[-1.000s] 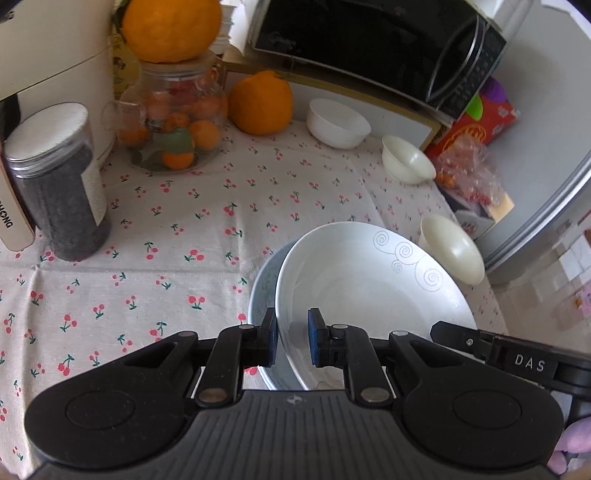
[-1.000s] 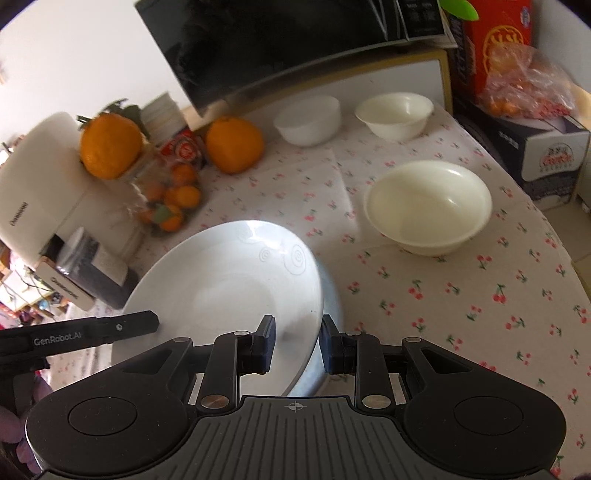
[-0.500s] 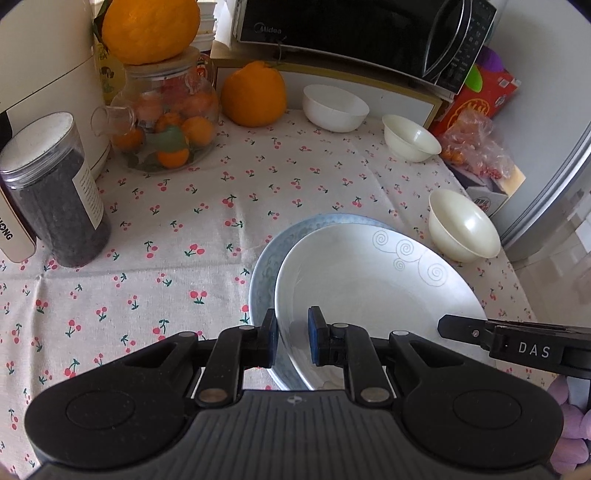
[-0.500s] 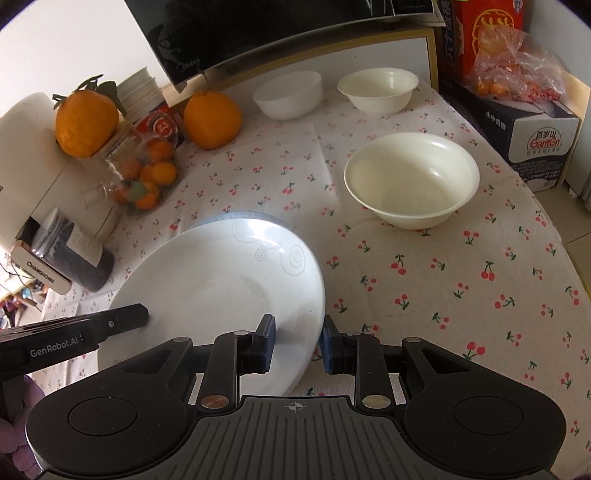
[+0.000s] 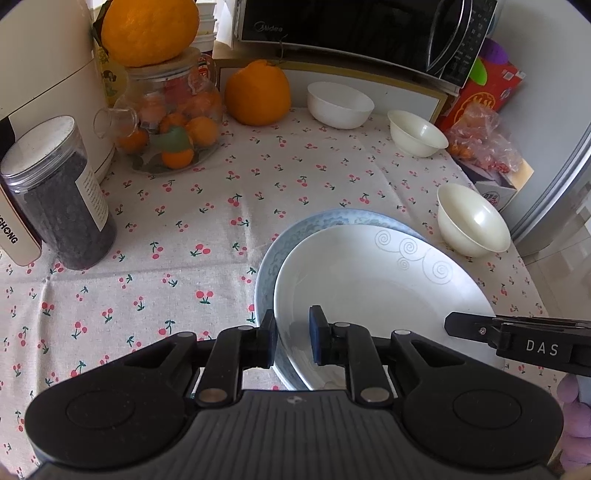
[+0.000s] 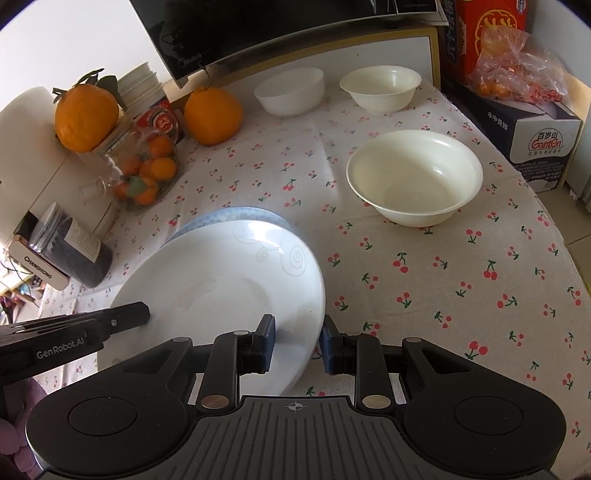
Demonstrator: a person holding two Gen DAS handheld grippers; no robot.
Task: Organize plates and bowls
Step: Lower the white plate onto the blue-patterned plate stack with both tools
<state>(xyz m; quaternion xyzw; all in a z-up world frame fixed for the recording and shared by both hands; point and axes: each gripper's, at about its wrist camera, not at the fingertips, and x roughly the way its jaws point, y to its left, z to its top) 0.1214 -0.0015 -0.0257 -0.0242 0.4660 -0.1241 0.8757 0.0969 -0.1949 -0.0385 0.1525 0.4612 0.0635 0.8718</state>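
Note:
A white plate (image 5: 373, 291) with swirl marks is held over a blue-rimmed plate (image 5: 332, 219) on the cherry-print cloth. My left gripper (image 5: 292, 336) is shut on the white plate's near left rim. My right gripper (image 6: 297, 343) is shut on its right rim; the white plate (image 6: 221, 291) and the blue-rimmed plate (image 6: 236, 215) show there too. A large cream bowl (image 6: 415, 177) stands to the right. A white bowl (image 6: 290, 90) and a small cream bowl (image 6: 380, 86) stand at the back.
A dark jar (image 5: 59, 192), a glass jar of oranges (image 5: 170, 118), a loose orange (image 5: 257, 92) and a microwave (image 5: 362, 29) line the left and back. A boxed carton (image 6: 532, 125) and bagged fruit (image 6: 517, 70) sit at the right edge.
Both grippers have pulled back and down with the white plate. More of the blue-rimmed plate shows beyond its far edge now.

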